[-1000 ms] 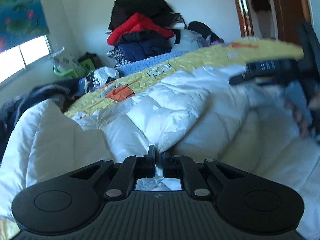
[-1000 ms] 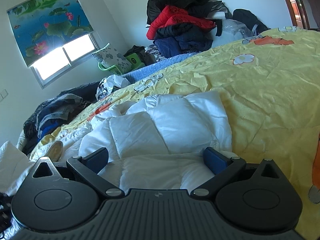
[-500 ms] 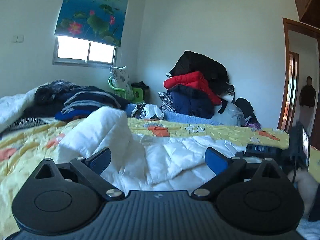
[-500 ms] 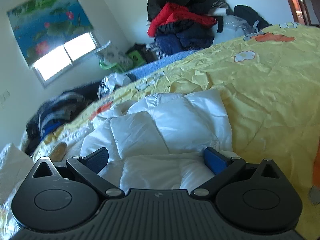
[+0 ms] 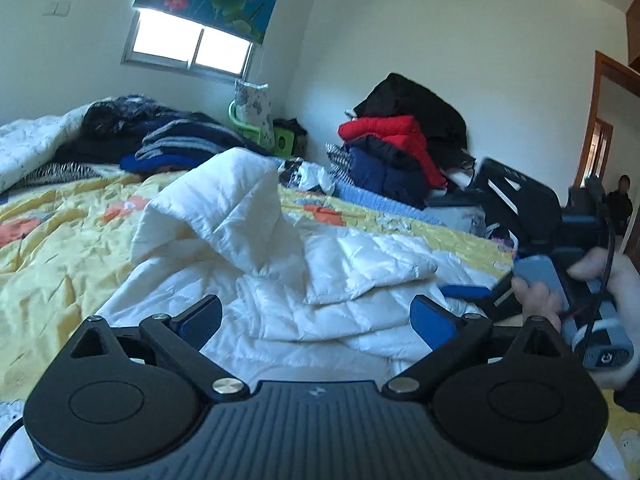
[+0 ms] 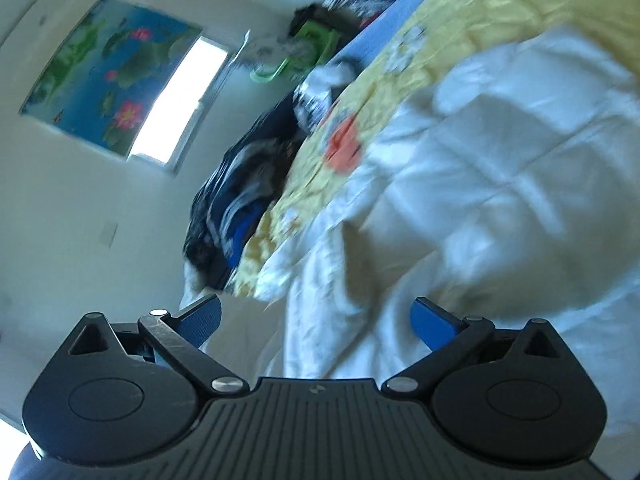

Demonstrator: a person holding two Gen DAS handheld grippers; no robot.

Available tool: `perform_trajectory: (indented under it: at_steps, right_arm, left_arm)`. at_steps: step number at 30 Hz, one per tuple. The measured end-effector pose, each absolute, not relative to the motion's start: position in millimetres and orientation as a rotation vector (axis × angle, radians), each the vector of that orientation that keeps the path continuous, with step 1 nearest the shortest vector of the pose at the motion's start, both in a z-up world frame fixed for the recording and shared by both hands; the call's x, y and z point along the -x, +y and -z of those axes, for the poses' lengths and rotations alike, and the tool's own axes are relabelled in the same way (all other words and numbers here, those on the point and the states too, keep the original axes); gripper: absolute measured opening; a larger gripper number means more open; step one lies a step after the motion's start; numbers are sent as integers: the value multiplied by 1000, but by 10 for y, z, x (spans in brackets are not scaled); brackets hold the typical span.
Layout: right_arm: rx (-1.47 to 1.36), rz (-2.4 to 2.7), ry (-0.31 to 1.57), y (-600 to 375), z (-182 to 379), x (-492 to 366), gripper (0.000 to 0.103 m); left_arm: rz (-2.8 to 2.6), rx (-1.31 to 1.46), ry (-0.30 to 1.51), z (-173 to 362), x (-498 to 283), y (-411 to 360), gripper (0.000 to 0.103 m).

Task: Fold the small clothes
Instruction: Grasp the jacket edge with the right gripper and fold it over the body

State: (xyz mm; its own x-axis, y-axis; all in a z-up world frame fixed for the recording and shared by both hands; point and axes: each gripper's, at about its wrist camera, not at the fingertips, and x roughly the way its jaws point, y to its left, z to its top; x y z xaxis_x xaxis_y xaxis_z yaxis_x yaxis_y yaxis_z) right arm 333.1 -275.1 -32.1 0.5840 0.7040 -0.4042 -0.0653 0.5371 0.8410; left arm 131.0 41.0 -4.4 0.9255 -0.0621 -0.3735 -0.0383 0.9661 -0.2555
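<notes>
A white quilted jacket (image 5: 304,264) lies rumpled on the yellow bedspread (image 5: 52,248), one part humped up at the left. My left gripper (image 5: 316,318) is open and empty just above its near edge. The right gripper's body (image 5: 532,216) shows at the right of the left wrist view, held in a hand, beside the jacket. In the right wrist view the right gripper (image 6: 316,318) is open and empty, rolled sideways, with the white jacket (image 6: 480,184) blurred in front of it.
A pile of red, black and navy clothes (image 5: 400,148) stands at the far bed end. Dark striped clothes (image 5: 160,140) lie at the far left. A green chair (image 5: 256,128) stands under the window. A person (image 5: 620,200) stands in the doorway at right.
My left gripper opened from shut on the white jacket and drew back and up. The right gripper has rolled sharply sideways and stays open.
</notes>
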Motion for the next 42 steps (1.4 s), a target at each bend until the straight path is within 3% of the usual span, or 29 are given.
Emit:
perform_trajectory:
  at_steps: [2, 8, 9, 10, 17, 23, 31, 37, 42]
  right_arm:
    - [-903, -543, 844, -2642, 326, -3361, 93]
    - [-906, -488, 914, -2446, 475, -3504, 60]
    - [-907, -487, 899, -2439, 490, -3504, 41]
    - [-898, -489, 887, -2434, 489, -3505, 14]
    - [-730, -568, 730, -2501, 6, -3506, 14]
    - [-682, -586, 610, -3234, -436, -3423, 14]
    - [-758, -356, 688, -4172, 300, -3378, 14]
    - [-788, -319, 651, -4302, 442, -3362, 14]
    - [-827, -267, 708, -4448, 768, -3331, 11]
  left_arm:
    - [-6, 294, 418, 54, -1322, 477, 101]
    - [-28, 399, 469, 44, -1373, 652, 101]
    - [-30, 395, 466, 20, -1373, 664, 101]
    - [-33, 389, 459, -9, -1370, 675, 101]
    - [-2, 379, 441, -146, -1473, 658, 101]
    - [77, 201, 385, -224, -1664, 373, 101]
    - [130, 146, 360, -340, -2319, 280, 101]
    - [129, 35, 596, -109, -3361, 244, 101]
    - [82, 82, 716, 223, -3679, 409, 101]
